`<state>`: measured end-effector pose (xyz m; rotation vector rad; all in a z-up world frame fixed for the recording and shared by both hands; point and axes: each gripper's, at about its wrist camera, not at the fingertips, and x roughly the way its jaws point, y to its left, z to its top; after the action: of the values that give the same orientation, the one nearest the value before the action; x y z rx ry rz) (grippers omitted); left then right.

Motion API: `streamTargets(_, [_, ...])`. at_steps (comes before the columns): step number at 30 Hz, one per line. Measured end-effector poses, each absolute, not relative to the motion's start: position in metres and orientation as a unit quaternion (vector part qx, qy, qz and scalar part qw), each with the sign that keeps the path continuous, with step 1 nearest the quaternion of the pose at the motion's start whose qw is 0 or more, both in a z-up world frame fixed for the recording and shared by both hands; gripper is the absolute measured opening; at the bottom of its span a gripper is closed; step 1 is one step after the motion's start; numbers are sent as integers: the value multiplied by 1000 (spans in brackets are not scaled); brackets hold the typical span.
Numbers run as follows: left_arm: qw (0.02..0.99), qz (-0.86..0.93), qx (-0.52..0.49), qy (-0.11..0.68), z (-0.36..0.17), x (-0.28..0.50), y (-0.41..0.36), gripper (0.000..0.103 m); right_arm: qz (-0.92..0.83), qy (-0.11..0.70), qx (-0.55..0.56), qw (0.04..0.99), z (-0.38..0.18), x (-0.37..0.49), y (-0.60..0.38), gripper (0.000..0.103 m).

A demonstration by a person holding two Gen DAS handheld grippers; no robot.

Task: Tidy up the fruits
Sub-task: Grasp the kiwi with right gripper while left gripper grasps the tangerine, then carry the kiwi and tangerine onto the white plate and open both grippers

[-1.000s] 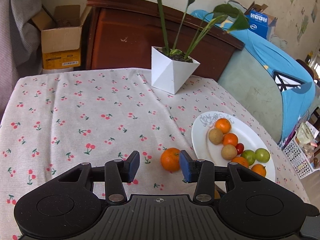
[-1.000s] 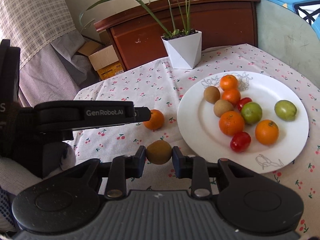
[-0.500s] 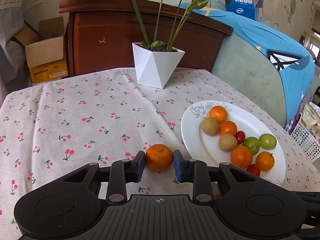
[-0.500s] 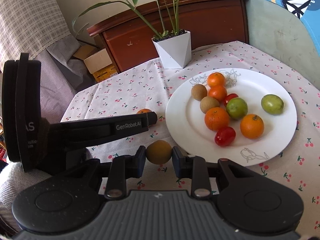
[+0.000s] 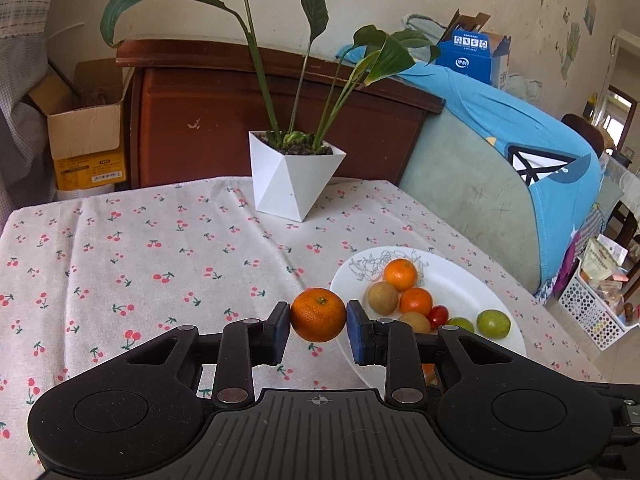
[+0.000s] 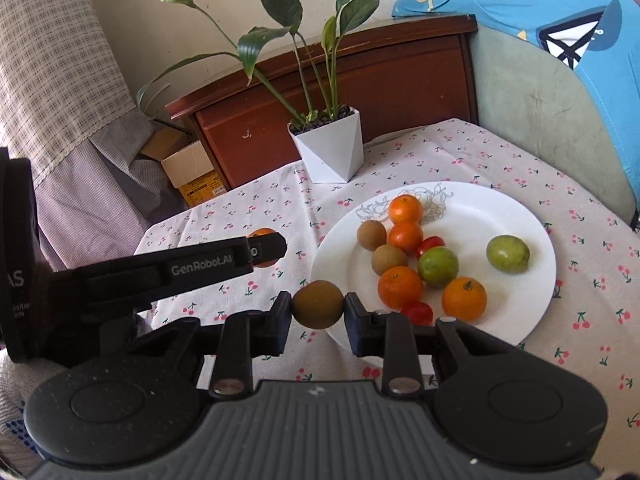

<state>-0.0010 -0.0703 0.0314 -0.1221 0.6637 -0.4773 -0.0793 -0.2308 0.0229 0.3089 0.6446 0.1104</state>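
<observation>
Orange mandarin (image 5: 318, 314) pinched in left gripper (image 5: 318, 330), angled down w/ right gripper (image 6: 317, 322).

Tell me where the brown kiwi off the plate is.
In the right wrist view, the kiwi sits clamped in the right hand-held gripper, just left of the white plate.

The cherry-print tablecloth (image 5: 132, 264) lies bare across its whole left and middle stretch, so a gripper could pass freely there, with only the white faceted plant pot (image 5: 294, 178) and its tall leaves standing at the far edge. On the right the white plate (image 6: 532, 292) is crowded along its left half by oranges, brown fruits, green fruits and small red tomatoes, while its right and far parts stay bare. In the right wrist view the left gripper (image 6: 256, 252) reaches in level from the left, blocking the strip of cloth just beside the plate.
</observation>
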Motion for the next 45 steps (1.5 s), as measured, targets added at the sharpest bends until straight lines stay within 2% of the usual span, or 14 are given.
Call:
streamTargets(11, [907,-263,-61,323,33,-5,-95,28,-5,280,178,943,36,-72,-269,28])
streamTargets(28, [896,-277,-30,346,13,-10,-122,28,-64,284,226,930,16,-45,-303,29])
streamTargets(32, [894,-279,-27,348,10,-11,-124,28,-74,285,226,928,11,-41,-305,32])
streamTargets(45, [894,-284,-28,345,14,-15,-126,35,-72,283,233,927,13,-41,-305,33])
